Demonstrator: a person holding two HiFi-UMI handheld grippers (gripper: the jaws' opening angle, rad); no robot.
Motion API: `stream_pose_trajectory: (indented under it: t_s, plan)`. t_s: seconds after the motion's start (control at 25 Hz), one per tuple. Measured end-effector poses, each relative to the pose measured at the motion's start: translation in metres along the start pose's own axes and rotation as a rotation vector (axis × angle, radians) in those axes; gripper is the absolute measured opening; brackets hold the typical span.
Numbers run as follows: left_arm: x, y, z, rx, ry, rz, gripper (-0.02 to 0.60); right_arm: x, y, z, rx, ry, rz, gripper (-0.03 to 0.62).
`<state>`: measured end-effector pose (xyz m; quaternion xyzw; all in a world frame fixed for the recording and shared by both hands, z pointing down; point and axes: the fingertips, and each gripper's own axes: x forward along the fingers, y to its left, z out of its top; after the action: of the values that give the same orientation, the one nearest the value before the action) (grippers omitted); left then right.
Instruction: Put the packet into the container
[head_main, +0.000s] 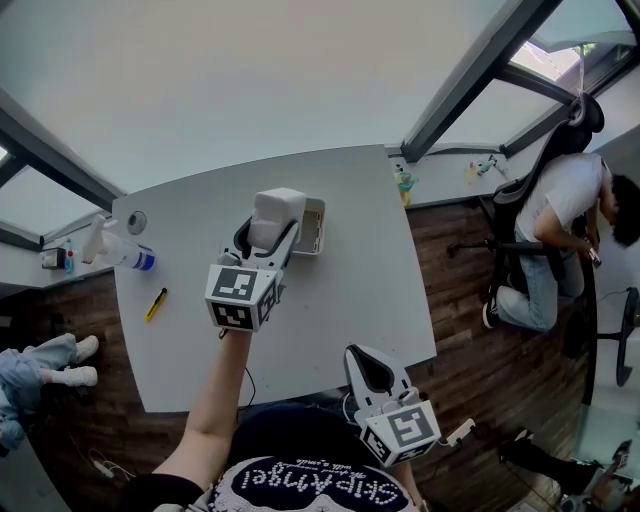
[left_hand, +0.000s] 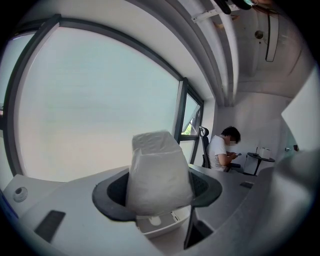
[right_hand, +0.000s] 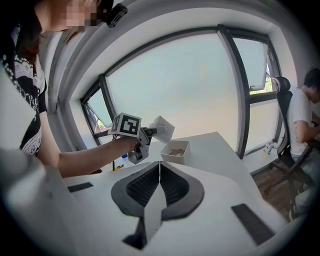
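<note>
My left gripper (head_main: 268, 232) is shut on a white packet (head_main: 275, 216), held in the air just left of and above a small white open container (head_main: 309, 226) on the grey table (head_main: 340, 290). In the left gripper view the packet (left_hand: 159, 172) fills the space between the jaws, with the container (left_hand: 162, 223) directly below it. The right gripper view shows the packet (right_hand: 163, 128) tilted over the container (right_hand: 175, 150), which has something brownish inside. My right gripper (head_main: 370, 372) is shut and holds nothing, near the table's front edge.
A spray bottle (head_main: 118, 250), a small round object (head_main: 136, 221) and a yellow cutter (head_main: 155, 304) lie at the table's left side. A person (head_main: 560, 215) sits in an office chair at the right by a second desk (head_main: 450, 175). Windows run behind the table.
</note>
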<state>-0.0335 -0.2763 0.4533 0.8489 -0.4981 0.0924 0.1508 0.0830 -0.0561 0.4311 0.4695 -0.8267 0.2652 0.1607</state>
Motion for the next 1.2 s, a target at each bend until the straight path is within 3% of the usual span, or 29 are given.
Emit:
stream_pose_trajectory:
  t_s: [1.2]
  plan:
    - [0.043, 0.003, -0.065, -0.006, 0.209, 0.004, 0.270, 0.003, -0.012, -0.007, 0.034, 0.025, -0.011, 0.015]
